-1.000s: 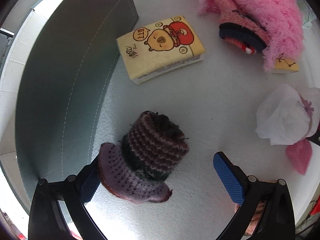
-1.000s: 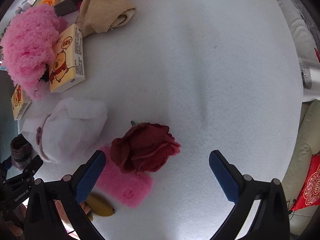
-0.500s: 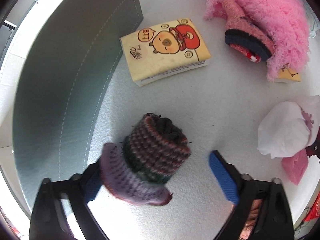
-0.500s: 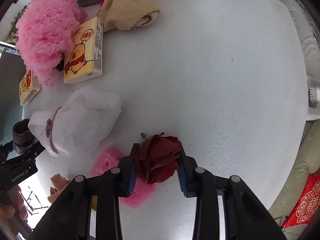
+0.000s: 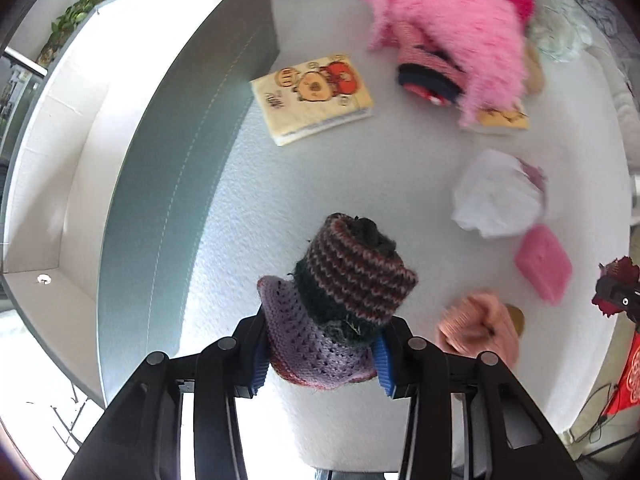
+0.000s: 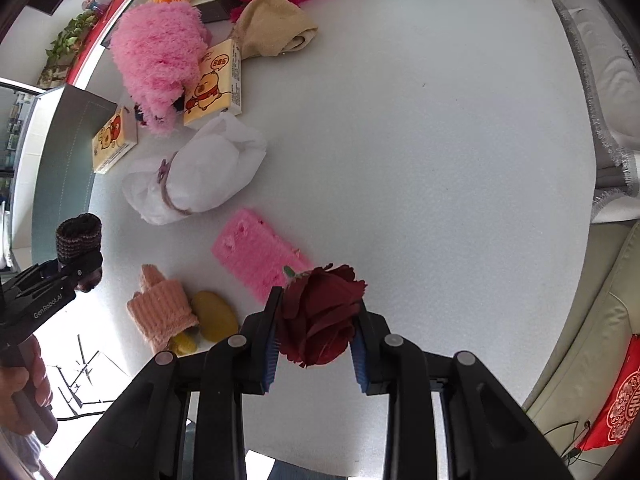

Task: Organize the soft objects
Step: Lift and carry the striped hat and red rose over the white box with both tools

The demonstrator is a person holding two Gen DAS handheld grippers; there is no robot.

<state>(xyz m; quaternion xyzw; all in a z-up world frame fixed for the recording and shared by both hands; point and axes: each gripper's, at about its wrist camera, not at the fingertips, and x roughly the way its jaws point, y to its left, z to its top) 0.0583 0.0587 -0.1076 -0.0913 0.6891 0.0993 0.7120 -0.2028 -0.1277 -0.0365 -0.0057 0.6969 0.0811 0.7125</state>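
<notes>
My left gripper is shut on a striped knitted hat and holds it above the white table, just right of the grey box wall. The hat also shows in the right wrist view. My right gripper is shut on a dark red fabric rose, lifted above the table beside a pink sponge. The rose shows at the right edge of the left wrist view.
On the table lie a white tied pouch, two yellow tissue packs, a fluffy pink item, a tan cloth, a peach knitted mitten and a yellow piece. The open box interior is at the left.
My left gripper closed on the knitted hat and lifted it. My right gripper closed on the rose and raised it off the pink sponge.
</notes>
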